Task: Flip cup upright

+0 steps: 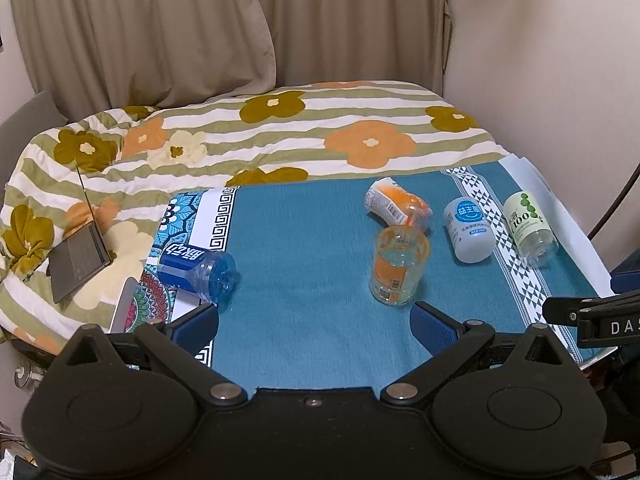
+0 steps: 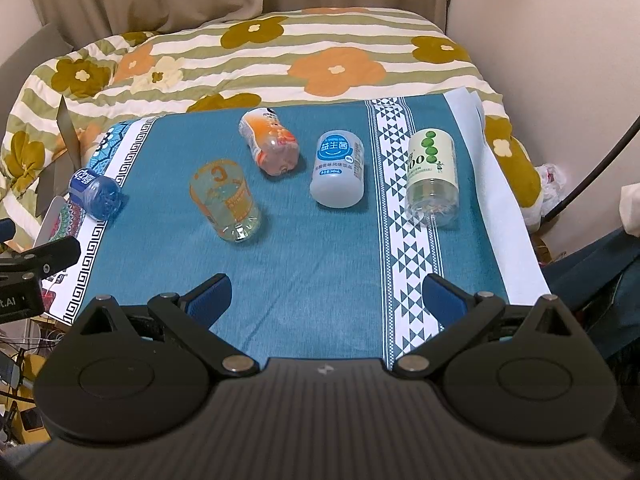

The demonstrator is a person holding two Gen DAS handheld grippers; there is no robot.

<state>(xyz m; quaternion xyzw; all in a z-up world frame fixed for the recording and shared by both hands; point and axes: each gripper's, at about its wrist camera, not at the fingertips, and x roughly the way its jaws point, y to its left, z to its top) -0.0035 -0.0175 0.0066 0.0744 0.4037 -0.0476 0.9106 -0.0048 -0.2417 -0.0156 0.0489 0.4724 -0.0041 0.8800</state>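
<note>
Several cut-off bottle cups are on the teal cloth (image 1: pixel 304 240). A clear cup with an orange label (image 1: pixel 398 266) stands upright with its open rim up; it also shows in the right wrist view (image 2: pixel 226 202). An orange cup (image 1: pixel 398 204) (image 2: pixel 270 146), a white and blue cup (image 1: pixel 468 230) (image 2: pixel 338 168), a green-label cup (image 1: pixel 530 230) (image 2: pixel 432 176) and a blue cup (image 1: pixel 198 268) (image 2: pixel 94 192) lie on their sides. My left gripper (image 1: pixel 314 326) is open and empty, just short of the upright cup. My right gripper (image 2: pixel 326 298) is open and empty, well short of the cups.
A flowered quilt (image 1: pixel 260 132) covers the bed behind the cloth. A dark laptop (image 1: pixel 78 256) lies on the quilt at left. Curtains (image 1: pixel 200 20) hang behind and a wall (image 1: pixel 560 60) stands at right. The other gripper's black body (image 1: pixel 592 320) shows at right.
</note>
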